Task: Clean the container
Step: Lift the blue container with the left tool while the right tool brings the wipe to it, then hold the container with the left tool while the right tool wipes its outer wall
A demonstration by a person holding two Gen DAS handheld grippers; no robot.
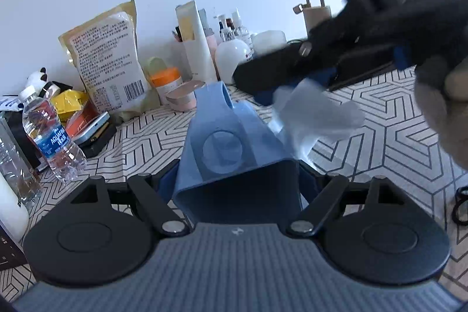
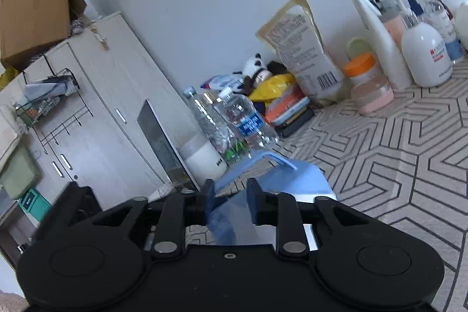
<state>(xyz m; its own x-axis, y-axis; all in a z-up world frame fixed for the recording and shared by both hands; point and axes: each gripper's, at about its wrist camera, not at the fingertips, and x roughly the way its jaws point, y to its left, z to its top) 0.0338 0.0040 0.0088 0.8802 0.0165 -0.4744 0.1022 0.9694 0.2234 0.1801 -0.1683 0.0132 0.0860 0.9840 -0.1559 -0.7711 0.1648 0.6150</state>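
Note:
A blue plastic container [image 1: 234, 148] is gripped between the fingers of my left gripper [image 1: 238, 186], tilted on its side with its open mouth facing away. My right gripper [image 1: 292, 89] comes in from the upper right in the left wrist view and is shut on a crumpled white wipe [image 1: 316, 113] that hangs at the container's right rim. In the right wrist view the right gripper [image 2: 229, 202] has the translucent wipe [image 2: 231, 218] between its blue pads, with the blue container [image 2: 292, 180] just ahead.
The patterned table cloth [image 1: 395, 130] carries clutter along the wall: water bottles [image 1: 51, 136], a beige food pouch [image 1: 108, 60], an orange-lidded jar [image 1: 166, 81], lotion bottles [image 1: 231, 57], a black case [image 1: 292, 63]. A cabinet [image 2: 96, 107] stands left of the table.

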